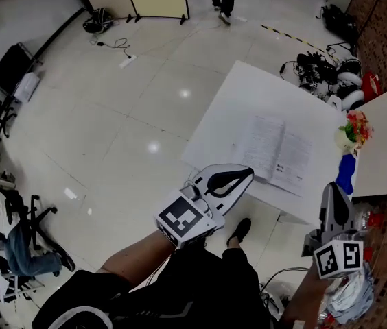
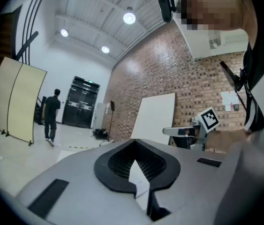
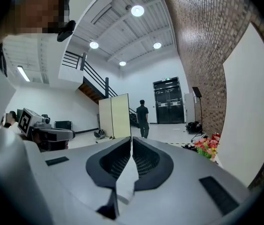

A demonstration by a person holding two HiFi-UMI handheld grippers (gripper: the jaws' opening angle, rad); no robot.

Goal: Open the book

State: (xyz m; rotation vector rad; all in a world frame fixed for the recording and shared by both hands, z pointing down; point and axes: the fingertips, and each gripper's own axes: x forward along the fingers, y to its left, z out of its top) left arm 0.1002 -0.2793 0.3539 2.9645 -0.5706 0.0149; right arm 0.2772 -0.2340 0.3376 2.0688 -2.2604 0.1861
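While the white desk [image 1: 248,91] carries the book [image 1: 276,153], lying open and flat near its front edge, the left gripper [image 1: 245,175] and right gripper [image 1: 334,189] hover nearby, fingers closed together on nothing.

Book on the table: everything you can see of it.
The book lies open and flat on the white table, close to its near edge and slightly askew. Two pale paper pages face up, covered in fine grey print too small to read, with the spine fold between them. The cover is not visible. Nothing rests on it.
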